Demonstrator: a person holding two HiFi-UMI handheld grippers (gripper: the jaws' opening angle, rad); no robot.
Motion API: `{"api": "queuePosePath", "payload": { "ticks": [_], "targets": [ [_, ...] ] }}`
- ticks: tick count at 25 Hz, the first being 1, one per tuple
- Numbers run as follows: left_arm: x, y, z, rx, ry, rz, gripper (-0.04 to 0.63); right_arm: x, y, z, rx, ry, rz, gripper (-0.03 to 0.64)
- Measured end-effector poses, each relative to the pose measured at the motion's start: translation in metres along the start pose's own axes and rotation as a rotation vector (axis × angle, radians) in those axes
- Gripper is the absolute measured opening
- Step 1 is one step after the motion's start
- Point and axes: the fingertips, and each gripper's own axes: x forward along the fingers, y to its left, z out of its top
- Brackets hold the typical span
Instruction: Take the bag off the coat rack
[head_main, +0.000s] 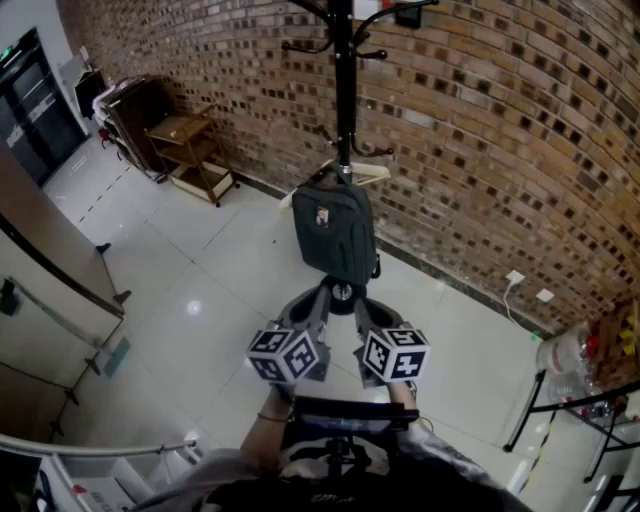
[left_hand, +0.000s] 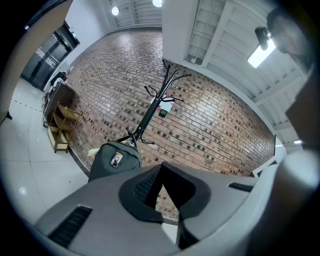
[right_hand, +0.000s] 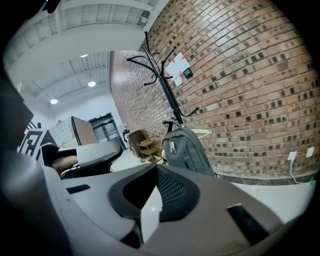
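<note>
Both left gripper (left_hand: 161, 169) and right gripper (right_hand: 157, 170) are carrying nothing, jaws pressed together; the soft, saggy-looking bag (head_main: 333, 238) is hanging mid-frame, likely best lifted by its top loop (head_main: 343, 176).

Your right gripper (right_hand: 156, 170) has its jaws closed tip to tip, with nothing between them. Past the tips, well apart from them, the grey bag (right_hand: 187, 150) hangs low on the black coat rack (right_hand: 162, 85). It sits upright with a small label patch on its front. The rack's upper hooks are bare. The rack stands close to the brick wall (right_hand: 250, 90), which has a few paper notes (right_hand: 175, 65) stuck to it near the top of the pole. A wooden shelf unit (right_hand: 145, 146) is left of the bag, further along the wall. Two white sockets (right_hand: 292, 156) sit low on the wall at far right. The floor (right_hand: 270, 192) is pale and glossy. There's a dark door (right_hand: 105, 131) in the background and round ceiling lights (right_hand: 91, 84) are on.
</note>
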Motion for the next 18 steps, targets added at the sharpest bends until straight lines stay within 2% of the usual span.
{"api": "queuePosePath", "payload": {
  "ticks": [8, 18],
  "targets": [
    [0.024, -0.013, 0.002, 0.014, -0.051, 0.049, 0.008, -0.016, -0.046, 0.005, 0.008, 0.003, -0.014, 0.008],
    [0.048, -0.012, -0.002, 0.038, -0.014, 0.077, 0.008, -0.014, -0.084, 0.008, 0.058, 0.001, -0.028, 0.008]
  ]
}}
